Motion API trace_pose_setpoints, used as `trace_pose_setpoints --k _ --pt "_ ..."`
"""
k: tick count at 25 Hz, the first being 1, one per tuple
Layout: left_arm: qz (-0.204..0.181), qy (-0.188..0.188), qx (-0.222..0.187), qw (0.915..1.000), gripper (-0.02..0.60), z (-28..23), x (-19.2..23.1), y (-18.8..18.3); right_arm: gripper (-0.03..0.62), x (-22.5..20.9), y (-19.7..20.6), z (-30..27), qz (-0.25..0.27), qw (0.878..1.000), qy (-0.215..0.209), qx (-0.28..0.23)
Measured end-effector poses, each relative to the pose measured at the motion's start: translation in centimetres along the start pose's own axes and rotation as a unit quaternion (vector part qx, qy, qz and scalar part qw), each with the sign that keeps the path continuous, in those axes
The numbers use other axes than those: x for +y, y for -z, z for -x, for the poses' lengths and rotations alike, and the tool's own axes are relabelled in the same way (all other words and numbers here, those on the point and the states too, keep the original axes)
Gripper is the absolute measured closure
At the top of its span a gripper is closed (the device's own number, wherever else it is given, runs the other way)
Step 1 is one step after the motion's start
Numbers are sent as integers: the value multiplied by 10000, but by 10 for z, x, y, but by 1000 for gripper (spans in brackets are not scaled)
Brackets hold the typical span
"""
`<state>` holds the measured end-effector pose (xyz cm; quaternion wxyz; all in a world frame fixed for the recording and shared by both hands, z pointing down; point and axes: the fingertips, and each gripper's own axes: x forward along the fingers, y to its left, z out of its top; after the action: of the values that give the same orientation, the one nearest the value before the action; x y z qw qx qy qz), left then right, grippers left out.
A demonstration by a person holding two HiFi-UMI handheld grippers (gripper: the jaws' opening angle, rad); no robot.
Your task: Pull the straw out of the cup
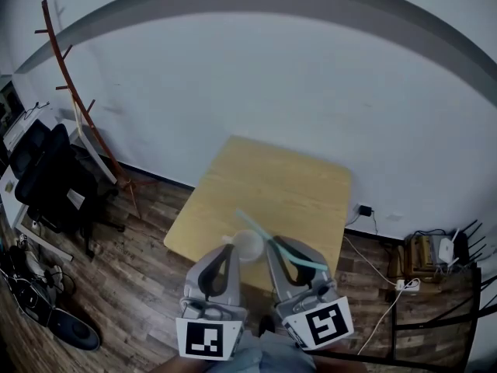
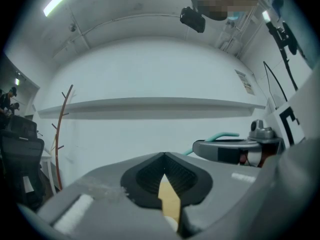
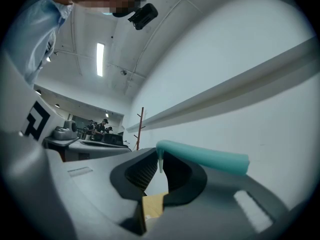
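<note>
**Holding the straw at the cup's mouth**

Gripping is done by the right tongs [image 3: 160,156]: they are closed on the teal bendy plastic straw [image 1: 250,224], and the pads pinch it close to its bend. The short bent part lies over the top of the tongs toward 3 o'clock, while the long part runs toward 10 o'clock across the small white cup [image 1: 247,247]. The cup stands near the 6 o'clock edge of the pale wooden worktop [image 1: 272,177]. From these views I cannot tell whether the lower end of the straw is inside the cup or already free.

The left tongs [image 2: 164,155] are closed tip to tip with nothing pinched between them. They sit just beside the cup at its 9 o'clock side. A bit of white shows low between them, but contact with the cup is not clear.

In my judgement the straw is very light, thin-walled and smooth, so it bends and flattens easily. A hold on the straight part just under the bend, with moderate pressure, seems best. The cup also looks light and may tip, so a straight pull along the straw is safer.
</note>
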<state>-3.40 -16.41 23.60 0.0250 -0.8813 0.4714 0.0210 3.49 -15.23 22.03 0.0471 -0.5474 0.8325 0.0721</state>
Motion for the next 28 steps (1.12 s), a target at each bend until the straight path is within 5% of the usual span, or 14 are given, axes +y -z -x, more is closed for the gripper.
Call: trace_pose_setpoints --k 28 --pt "185 402 -73 9990 561 -6 21 5 557 10 3 -17 181 9992 353 106"
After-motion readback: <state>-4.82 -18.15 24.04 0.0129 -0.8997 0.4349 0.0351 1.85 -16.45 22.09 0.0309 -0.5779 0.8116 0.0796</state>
